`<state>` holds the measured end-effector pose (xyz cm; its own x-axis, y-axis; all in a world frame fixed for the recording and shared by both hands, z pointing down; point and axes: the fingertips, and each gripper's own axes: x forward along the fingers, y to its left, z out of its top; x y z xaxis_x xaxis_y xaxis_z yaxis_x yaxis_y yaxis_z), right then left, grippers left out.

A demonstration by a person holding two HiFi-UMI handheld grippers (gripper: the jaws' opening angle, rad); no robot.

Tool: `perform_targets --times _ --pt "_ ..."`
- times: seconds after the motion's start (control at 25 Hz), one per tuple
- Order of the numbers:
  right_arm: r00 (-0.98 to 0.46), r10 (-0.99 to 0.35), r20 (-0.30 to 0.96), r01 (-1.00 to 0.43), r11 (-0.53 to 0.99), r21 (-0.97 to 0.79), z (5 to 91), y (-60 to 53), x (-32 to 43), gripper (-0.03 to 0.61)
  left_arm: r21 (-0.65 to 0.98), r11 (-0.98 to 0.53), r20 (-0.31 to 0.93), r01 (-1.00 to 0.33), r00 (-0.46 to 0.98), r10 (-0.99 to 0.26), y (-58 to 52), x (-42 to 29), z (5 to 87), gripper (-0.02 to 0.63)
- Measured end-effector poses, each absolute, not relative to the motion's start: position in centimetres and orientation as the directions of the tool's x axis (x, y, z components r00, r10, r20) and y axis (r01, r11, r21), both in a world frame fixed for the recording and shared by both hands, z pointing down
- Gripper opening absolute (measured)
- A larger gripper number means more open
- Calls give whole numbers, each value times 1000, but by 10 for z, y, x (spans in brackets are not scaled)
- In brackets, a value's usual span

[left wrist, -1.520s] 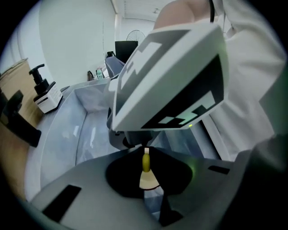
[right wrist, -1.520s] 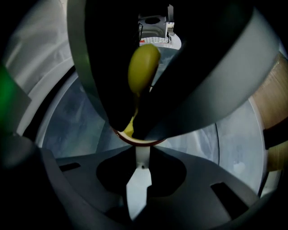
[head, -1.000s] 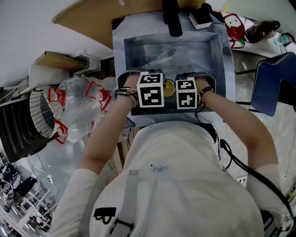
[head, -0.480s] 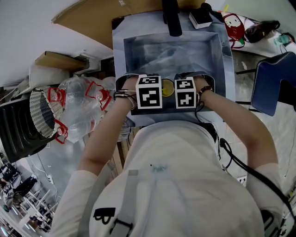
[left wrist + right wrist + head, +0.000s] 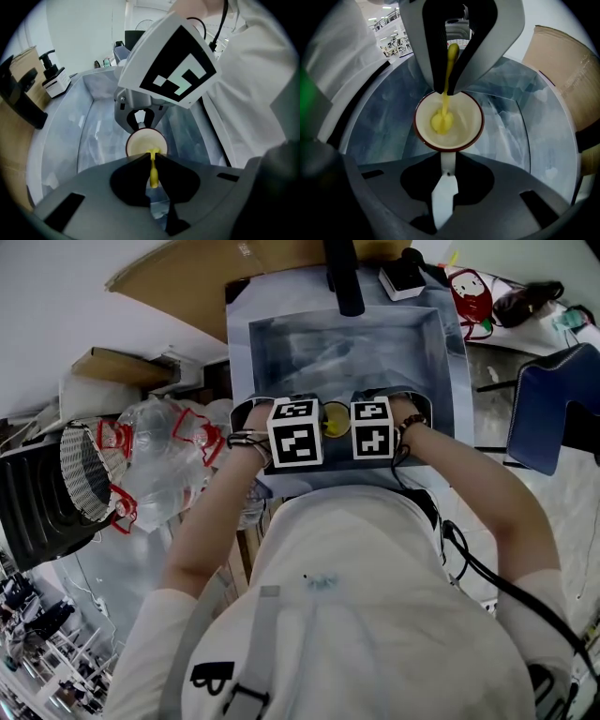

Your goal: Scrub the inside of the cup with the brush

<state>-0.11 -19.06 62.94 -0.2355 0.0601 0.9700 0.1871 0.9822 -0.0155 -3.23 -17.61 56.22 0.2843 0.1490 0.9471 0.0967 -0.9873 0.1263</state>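
A white cup with a dark red rim (image 5: 449, 121) hangs over the sink, and my right gripper (image 5: 446, 164) is shut on its white handle (image 5: 446, 176). My left gripper (image 5: 151, 157) is shut on the thin stem of a yellow brush (image 5: 153, 169). The brush head (image 5: 440, 122) sits inside the cup against its bottom. In the head view the two marker cubes (image 5: 295, 432) (image 5: 372, 427) stand side by side with the cup (image 5: 335, 418) between them. The left gripper (image 5: 446, 86) points down into the cup's mouth.
The grey sink basin (image 5: 281, 343) lies under both grippers, lined with clear plastic. A black faucet (image 5: 342, 277) and a soap dispenser (image 5: 405, 273) stand at its far edge. Plastic bags (image 5: 169, 456) and a wire basket (image 5: 84, 470) are at the left, a blue chair (image 5: 548, 418) at the right.
Both grippers and the cup have shifted slightly to the left over the sink. Both grips are unchanged.
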Motion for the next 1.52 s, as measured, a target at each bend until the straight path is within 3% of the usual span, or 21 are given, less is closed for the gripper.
perform_targets --times 0.2,0.24,0.28,0.32,1.2,1.52 --pt "-248 52 967 161 987 -12 629 -191 -1 70 108 -991 944 76 305 126 -176 -32 560 35" --pt "-255 49 966 152 988 -10 629 -192 -2 96 105 -992 942 70 312 122 -176 -33 559 35" --pt "-262 52 964 139 990 -15 629 -194 -2 178 103 -993 941 64 319 118 -176 -33 558 35" --pt "-269 58 961 124 992 -25 628 -195 -3 216 101 -993 939 59 325 115 -177 -32 557 35" --pt "-283 54 958 112 993 -23 603 -187 13 215 41 -999 914 -20 406 29 -182 -38 525 35" --pt "-343 53 938 80 996 -26 567 -183 7 216 -1 -985 859 -171 504 -88 -180 -41 498 35"
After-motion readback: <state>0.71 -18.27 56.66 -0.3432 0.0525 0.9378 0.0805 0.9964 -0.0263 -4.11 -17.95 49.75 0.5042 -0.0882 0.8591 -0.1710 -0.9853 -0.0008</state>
